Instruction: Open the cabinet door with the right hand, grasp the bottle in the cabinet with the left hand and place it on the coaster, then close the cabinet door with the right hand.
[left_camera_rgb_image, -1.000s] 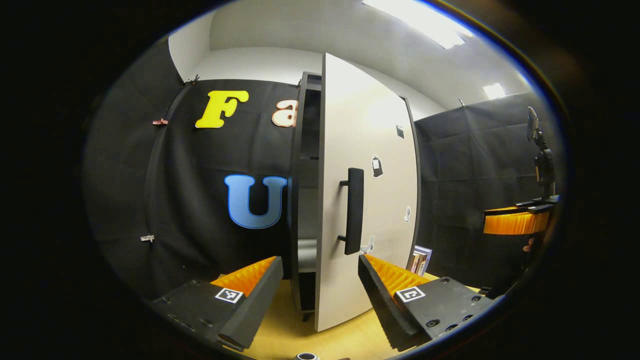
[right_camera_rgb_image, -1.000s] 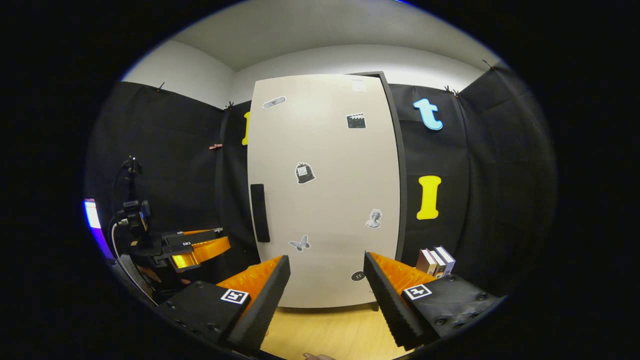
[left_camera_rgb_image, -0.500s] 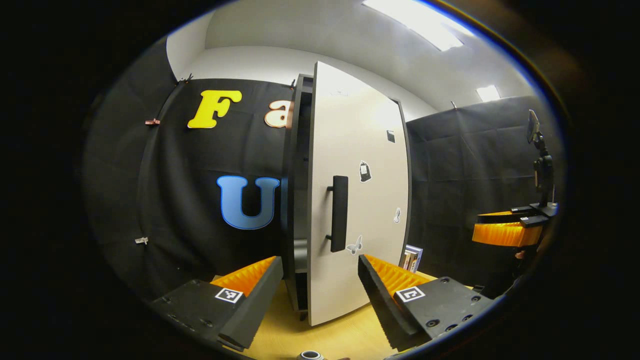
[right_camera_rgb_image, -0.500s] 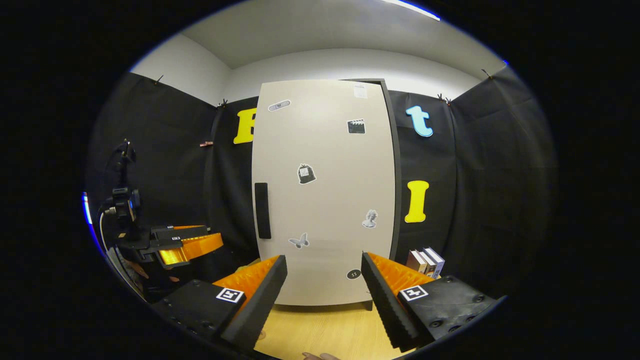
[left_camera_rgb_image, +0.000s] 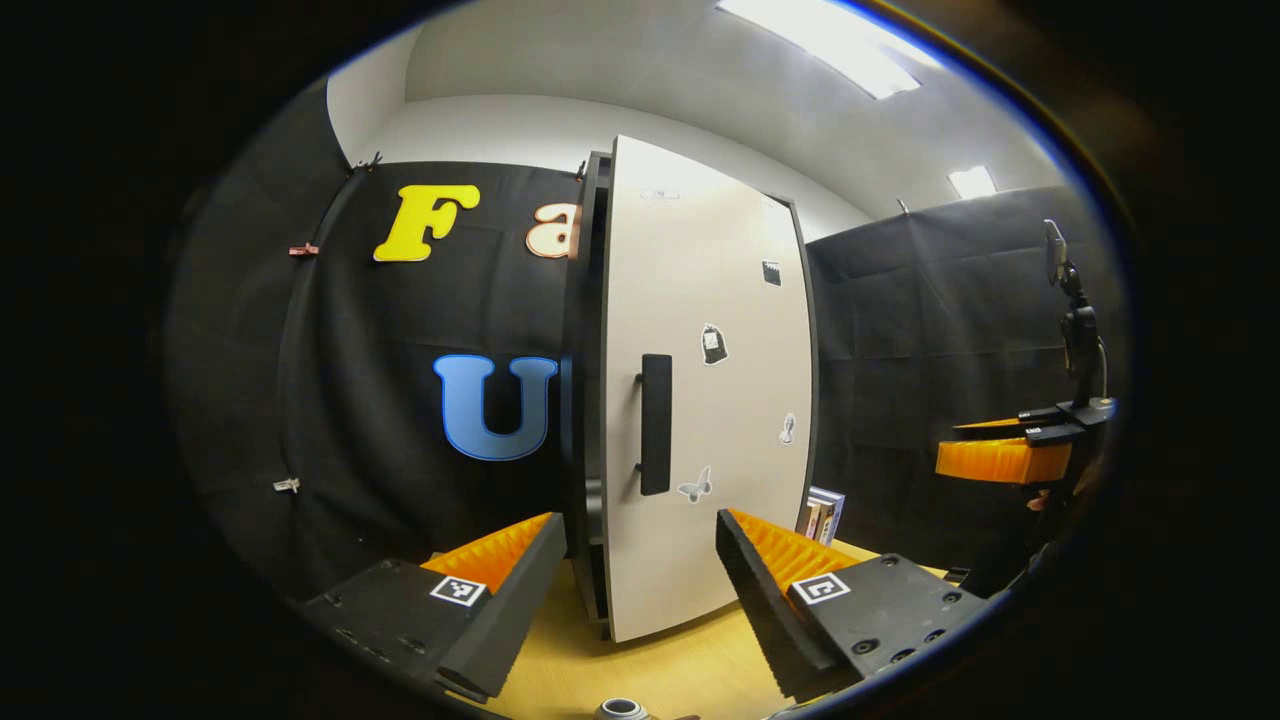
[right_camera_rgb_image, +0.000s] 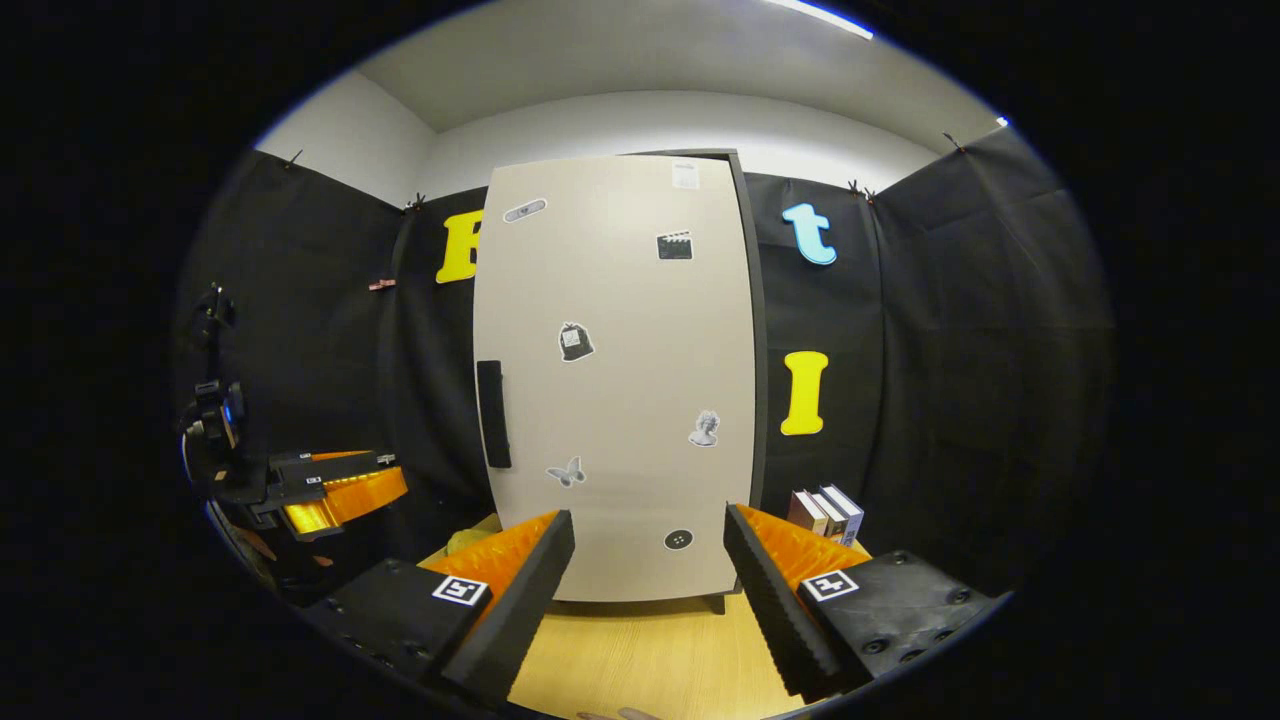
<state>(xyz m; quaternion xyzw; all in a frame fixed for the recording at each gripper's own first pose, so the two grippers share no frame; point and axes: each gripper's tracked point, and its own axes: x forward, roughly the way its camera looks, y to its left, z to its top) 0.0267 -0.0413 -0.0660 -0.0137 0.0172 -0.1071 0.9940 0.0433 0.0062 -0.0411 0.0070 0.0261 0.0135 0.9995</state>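
With the cabinet door (left_camera_rgb_image: 705, 390) almost shut, the closing step looks nearly done. Both the right gripper (right_camera_rgb_image: 645, 590) and left gripper (left_camera_rgb_image: 640, 590) gape wide, empty, facing it; a bottle top (left_camera_rgb_image: 620, 709) shows below the door.

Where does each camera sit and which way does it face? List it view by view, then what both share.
Left gripper view: rides the left gripper, open, facing the cabinet door obliquely, from its handle edge; the right gripper shows farther right.
Right gripper view: rides the right gripper, open, facing the door nearly square-on; the left gripper shows at left.
Shared: door, handle, books, wooden tabletop.
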